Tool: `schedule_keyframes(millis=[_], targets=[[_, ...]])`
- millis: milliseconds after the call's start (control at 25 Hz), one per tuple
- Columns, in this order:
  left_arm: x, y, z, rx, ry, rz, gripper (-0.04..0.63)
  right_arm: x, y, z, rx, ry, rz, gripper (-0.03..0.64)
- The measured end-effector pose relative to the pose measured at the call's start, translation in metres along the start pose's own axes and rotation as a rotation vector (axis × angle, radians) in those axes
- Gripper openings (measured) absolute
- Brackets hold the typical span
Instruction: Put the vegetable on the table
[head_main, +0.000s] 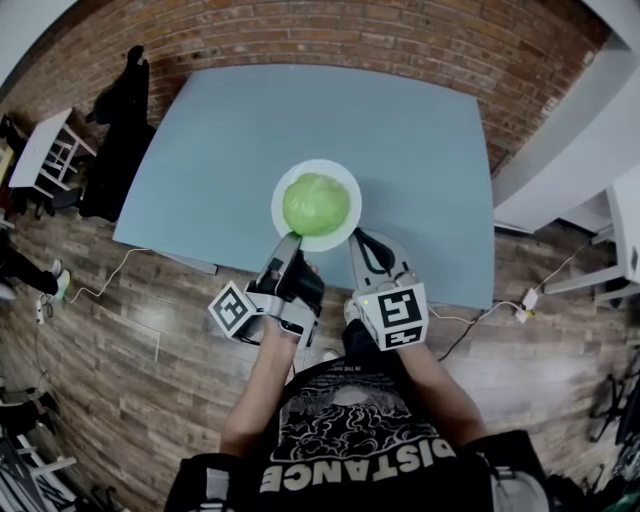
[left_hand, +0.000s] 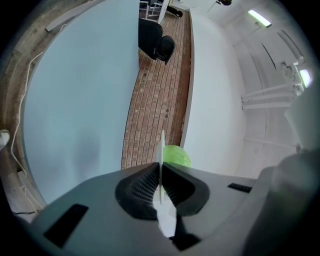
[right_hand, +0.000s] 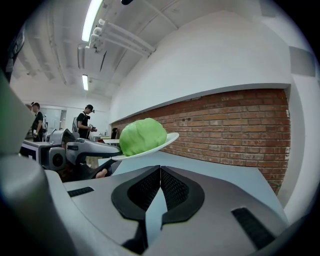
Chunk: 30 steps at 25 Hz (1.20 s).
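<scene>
A round green cabbage (head_main: 316, 203) lies on a white plate (head_main: 286, 180) over the near edge of the blue-grey table (head_main: 250, 120). My left gripper (head_main: 290, 240) is shut on the plate's near rim; in the left gripper view the plate (left_hand: 162, 150) stands edge-on between the jaws (left_hand: 161, 167), with the cabbage (left_hand: 176, 156) just behind. My right gripper (head_main: 358, 238) is shut and empty, just right of the plate's near edge. In the right gripper view the plate (right_hand: 167, 139) and cabbage (right_hand: 142, 136) hang tilted above the table, beyond my shut right gripper (right_hand: 160, 169).
A brick wall (head_main: 330, 40) runs behind the table. A black chair with clothing (head_main: 120, 120) and a white rack (head_main: 45, 150) stand to the left. Cables and a power strip (head_main: 525, 300) lie on the wooden floor. Two people (right_hand: 82, 120) stand far off.
</scene>
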<state>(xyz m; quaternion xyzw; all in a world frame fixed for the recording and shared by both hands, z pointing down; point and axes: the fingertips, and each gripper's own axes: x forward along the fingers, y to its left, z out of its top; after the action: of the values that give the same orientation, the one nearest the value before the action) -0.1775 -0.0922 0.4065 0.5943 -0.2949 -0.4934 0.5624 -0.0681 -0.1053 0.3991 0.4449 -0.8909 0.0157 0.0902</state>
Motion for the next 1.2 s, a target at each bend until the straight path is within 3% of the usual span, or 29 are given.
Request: schedule_keyframes(millis=[560,1200], targets=[[0.057,0.041,0.018,0.029,0.039,0.032,0.014,0.044,-0.063,-0.008,0.048,0.011,-0.061,0.009],[0.092,0.119,0.029,0.058,0.089,0.149,0.018,0.082,-0.107,-0.036,0.076,0.074,-0.080,0.009]])
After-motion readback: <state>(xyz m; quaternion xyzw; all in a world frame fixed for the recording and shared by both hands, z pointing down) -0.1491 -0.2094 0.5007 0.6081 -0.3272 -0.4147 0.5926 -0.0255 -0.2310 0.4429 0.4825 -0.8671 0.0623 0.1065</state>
